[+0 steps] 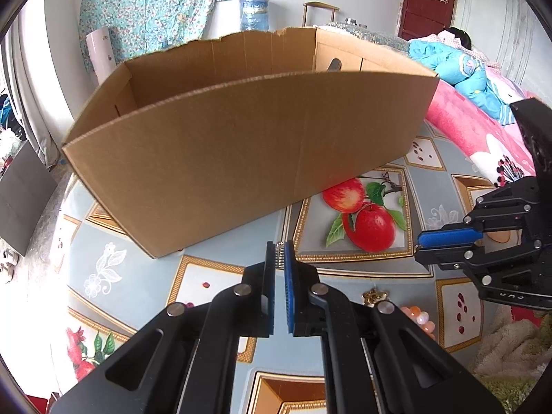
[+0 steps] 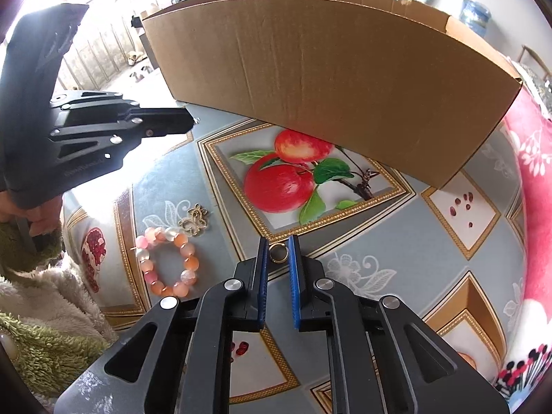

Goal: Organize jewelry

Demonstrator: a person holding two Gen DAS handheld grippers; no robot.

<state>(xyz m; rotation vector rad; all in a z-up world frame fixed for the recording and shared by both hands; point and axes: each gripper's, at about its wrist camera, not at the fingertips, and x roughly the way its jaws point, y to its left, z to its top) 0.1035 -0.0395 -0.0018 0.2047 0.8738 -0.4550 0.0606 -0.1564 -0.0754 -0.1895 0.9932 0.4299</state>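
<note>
- table (image 2: 396, 241): grey-blue printed cloth, gold-framed panels, apple print mid-frame, pomegranate prints at the edges
- cardboard box (image 2: 327, 79): open top, sits on the cloth, fills the upper frame
- bead bracelet (image 2: 169, 262): pink/orange, flat on the cloth, lower left
- gold pendant (image 2: 195, 224): just above the bracelet, close beside it
- gold ring (image 2: 278, 253): lower centre

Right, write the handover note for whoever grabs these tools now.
Left tool: shut, pinching a small silvery piece, too small to identify.
Right tool: shut on the gold ring, low over the table.
Bead bracelet and gold pendant lie loose on the table.
Cardboard box stands behind them; its floor is hidden.
Left to do: probably all four pieces go into the box.
</note>
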